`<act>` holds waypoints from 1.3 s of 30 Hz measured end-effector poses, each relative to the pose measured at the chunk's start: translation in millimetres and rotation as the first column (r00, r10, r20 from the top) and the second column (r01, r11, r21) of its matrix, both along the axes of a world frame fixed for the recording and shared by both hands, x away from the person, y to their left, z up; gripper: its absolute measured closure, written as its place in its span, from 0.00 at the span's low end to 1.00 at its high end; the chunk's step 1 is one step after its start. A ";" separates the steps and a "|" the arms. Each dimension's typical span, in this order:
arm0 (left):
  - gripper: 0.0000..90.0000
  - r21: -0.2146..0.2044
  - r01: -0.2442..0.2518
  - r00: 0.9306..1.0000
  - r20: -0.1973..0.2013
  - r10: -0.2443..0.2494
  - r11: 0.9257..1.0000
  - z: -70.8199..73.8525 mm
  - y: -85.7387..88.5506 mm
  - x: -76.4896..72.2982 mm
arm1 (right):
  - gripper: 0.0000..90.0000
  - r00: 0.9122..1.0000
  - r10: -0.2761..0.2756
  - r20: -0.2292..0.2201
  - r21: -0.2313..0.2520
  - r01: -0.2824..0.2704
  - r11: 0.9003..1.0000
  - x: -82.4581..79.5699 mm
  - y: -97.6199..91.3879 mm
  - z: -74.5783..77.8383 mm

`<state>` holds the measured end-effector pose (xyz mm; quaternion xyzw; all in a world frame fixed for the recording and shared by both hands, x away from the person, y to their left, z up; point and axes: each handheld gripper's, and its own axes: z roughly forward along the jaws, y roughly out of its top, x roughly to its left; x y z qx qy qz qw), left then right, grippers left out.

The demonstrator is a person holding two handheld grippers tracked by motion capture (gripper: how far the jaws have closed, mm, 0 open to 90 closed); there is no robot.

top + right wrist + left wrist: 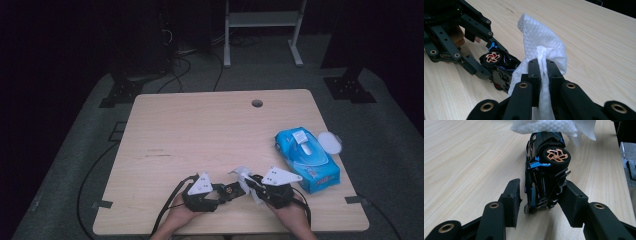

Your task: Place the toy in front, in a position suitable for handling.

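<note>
A black toy car [544, 170] with blue trim and copper wheels lies on its side on the wooden table [200, 130] near the front edge. My left gripper [542, 187] straddles the car's rear end. Its right pad touches the car and a narrow gap shows at the left pad, so it is open. My right gripper [543, 62] is shut on a white wipe [541, 35]. The wipe bunches up above its jaws and rests against the far end of the car [499, 67]. In the high view both grippers [220, 192] [250, 182] meet at the car [231, 190].
A blue packet of wipes [307, 157] lies at the table's right side, its white lid [330, 142] flipped open. A round cable hole [257, 103] sits near the far edge. A white frame stands on the floor beyond the table.
</note>
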<state>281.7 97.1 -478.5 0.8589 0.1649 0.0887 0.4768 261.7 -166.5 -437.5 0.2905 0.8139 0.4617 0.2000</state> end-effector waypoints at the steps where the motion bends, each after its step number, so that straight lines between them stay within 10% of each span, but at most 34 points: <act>1: 0.57 0.005 -0.003 1.000 -0.002 0.003 1.000 -0.5 -0.4 0.3 | 0.93 1.000 0.000 0.000 0.001 0.000 1.000 0.2 -0.1 -0.1; 14: 0.62 0.107 -0.003 1.000 0.011 0.001 0.994 -2.3 -17.1 0.4 | 0.93 1.000 0.006 -0.030 0.028 -0.005 1.000 -1.1 3.5 -1.7; 24: 0.65 0.068 0.002 1.000 0.001 -0.002 0.998 4.5 -12.8 -0.6 | 0.93 0.999 0.012 -0.031 0.039 -0.011 0.999 -1.8 2.8 0.0; 31: 0.65 -0.032 -0.006 0.999 0.040 0.007 0.999 28.1 -3.1 -6.4 | 0.93 0.999 -0.005 -0.047 0.135 0.012 0.991 -2.1 -5.2 6.1; 39: 0.64 -0.021 0.013 0.994 0.112 -0.011 1.000 42.9 2.0 -10.2 | 0.93 0.997 0.010 -0.079 0.190 0.005 0.982 -2.7 -4.5 6.9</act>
